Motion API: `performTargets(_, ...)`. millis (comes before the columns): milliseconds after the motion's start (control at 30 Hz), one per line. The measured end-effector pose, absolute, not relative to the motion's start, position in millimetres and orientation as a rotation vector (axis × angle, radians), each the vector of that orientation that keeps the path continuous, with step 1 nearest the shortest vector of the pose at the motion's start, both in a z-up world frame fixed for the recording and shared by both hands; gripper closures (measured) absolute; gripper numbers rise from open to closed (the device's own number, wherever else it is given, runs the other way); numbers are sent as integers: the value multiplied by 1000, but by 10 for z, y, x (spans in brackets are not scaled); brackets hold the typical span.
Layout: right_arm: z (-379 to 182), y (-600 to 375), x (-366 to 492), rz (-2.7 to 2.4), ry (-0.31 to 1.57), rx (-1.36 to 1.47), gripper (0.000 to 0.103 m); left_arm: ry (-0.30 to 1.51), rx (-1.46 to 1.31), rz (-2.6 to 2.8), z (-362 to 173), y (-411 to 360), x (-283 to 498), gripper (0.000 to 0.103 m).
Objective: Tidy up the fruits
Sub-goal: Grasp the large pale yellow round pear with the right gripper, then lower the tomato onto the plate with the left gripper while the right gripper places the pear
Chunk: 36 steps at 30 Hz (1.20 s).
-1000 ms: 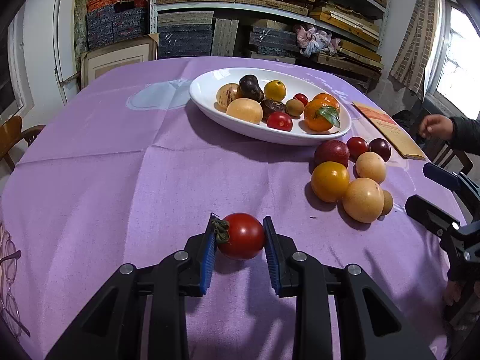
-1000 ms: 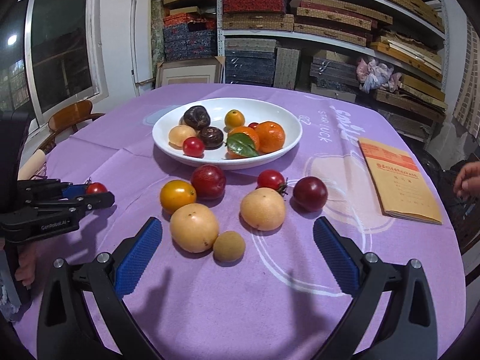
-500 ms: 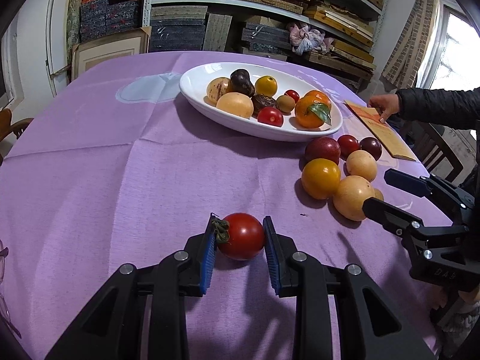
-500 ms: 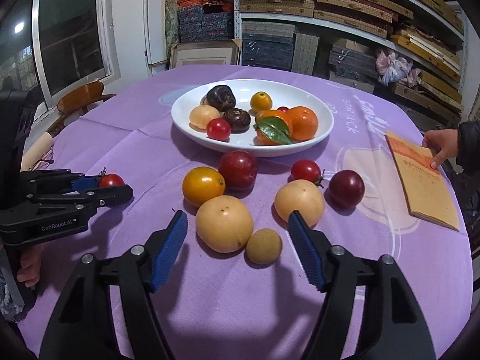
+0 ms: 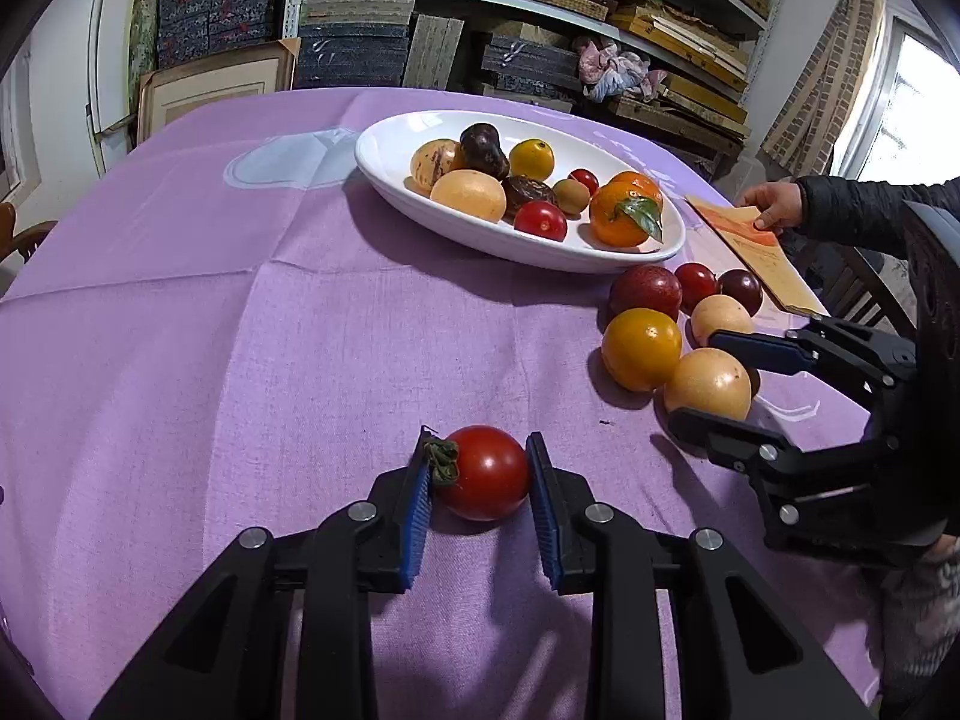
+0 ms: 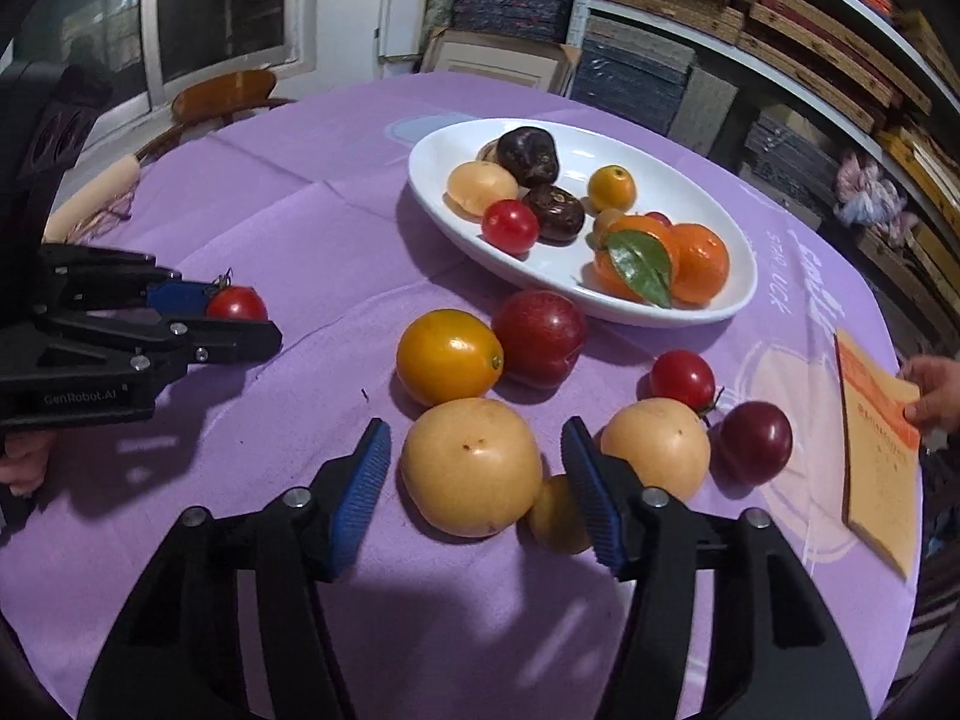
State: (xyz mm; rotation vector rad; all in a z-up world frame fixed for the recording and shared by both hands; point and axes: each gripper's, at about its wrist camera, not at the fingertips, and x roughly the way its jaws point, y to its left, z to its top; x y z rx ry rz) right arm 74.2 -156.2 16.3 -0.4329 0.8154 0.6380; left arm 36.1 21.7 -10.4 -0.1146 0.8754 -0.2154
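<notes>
My left tool (image 5: 480, 480) is clenched on a red tomato (image 5: 487, 471) at the near left of the bench (image 5: 240, 300). My right tool (image 6: 474, 474) is released, its pads either side of a pale yellow fruit (image 6: 471, 465), near the white bowl (image 6: 738, 294).

**Table surface: what sits on it**

Round table under a purple cloth (image 5: 252, 324), creased in fold lines. On the cloth: white oval dish (image 5: 396, 162) holding fruit, loose cluster just beside it – yellow-orange fruit (image 6: 447, 356), dark red plum (image 6: 540, 336), two pale tan round fruits (image 6: 471, 465) (image 6: 657, 450), small tan fruit (image 6: 555, 516) between them, red tomato (image 6: 683, 378), dark plum (image 6: 755, 443). Tan booklet (image 6: 879, 456) at the right edge. Whether the lone stemmed tomato (image 5: 487, 471) rests on the cloth: cannot tell
</notes>
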Motion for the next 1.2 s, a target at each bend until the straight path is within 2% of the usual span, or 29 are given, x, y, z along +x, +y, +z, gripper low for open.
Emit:
performTargets(167,105,-1550,812,700,838,-485,58,875,-119,-217,-107,224,364,73)
performTargets(433,133,-1807,712,685,844,-282,58,876,-128,-227,-105,220,367,73)
performTargets(800,564,-2027,757,596,755,-117,59,822,-73,-244,127,42,518,73)
performTargets(1000,907,-2028,1239,491,711,-67,59,768,-27,-243,453,-104,1015,73)
performTargets(1200,942,-1813,1973,409,733,-67,59,782,-46,-232,504,-165,1635,73)
